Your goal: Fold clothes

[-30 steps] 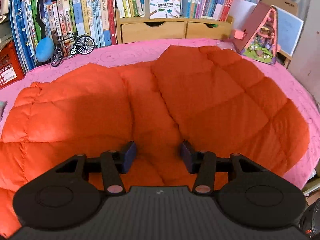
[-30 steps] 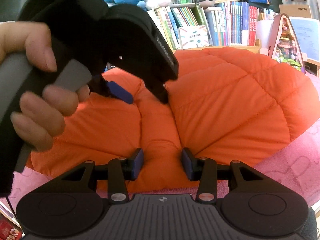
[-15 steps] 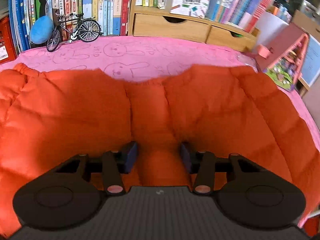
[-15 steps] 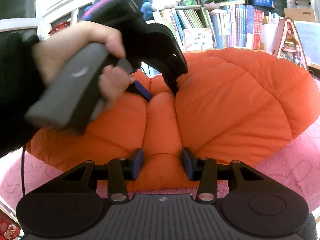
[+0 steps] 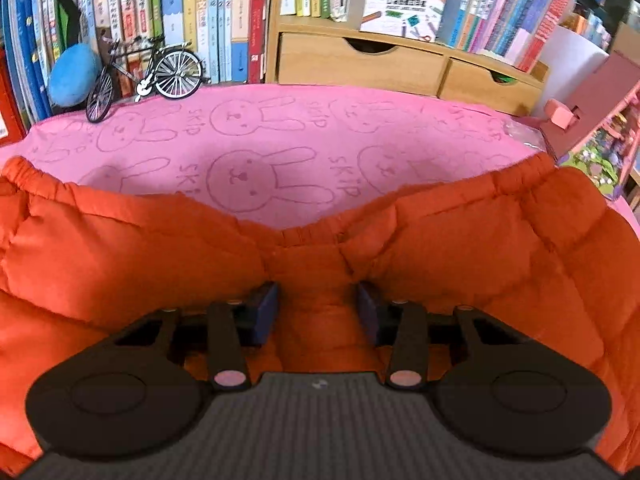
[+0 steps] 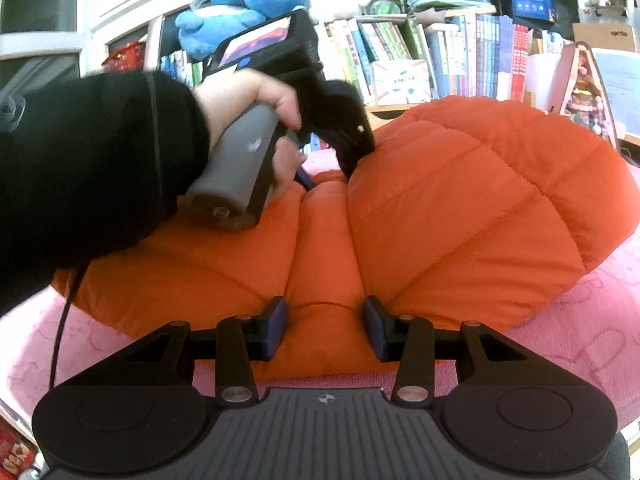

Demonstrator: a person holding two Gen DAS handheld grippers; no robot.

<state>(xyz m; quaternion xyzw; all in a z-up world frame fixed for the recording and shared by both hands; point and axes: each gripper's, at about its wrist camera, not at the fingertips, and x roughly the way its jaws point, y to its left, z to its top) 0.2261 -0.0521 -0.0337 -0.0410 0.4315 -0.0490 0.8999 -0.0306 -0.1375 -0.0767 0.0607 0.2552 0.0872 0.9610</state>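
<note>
Left gripper (image 5: 318, 312) jaws closing around orange padded garment (image 5: 460, 248) ridge; right gripper (image 6: 324, 330) jaws half-open, pinching same ridge, anchoring fold.

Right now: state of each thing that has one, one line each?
orange puffer garment: folded double on the pink cloth, centre ridge bunched.
left gripper: closing, garment's far-edge ridge between the pads.
right gripper: part-open, straddling the near-edge ridge.
wooden drawers: both shut.
toy bicycle: upright.
</note>
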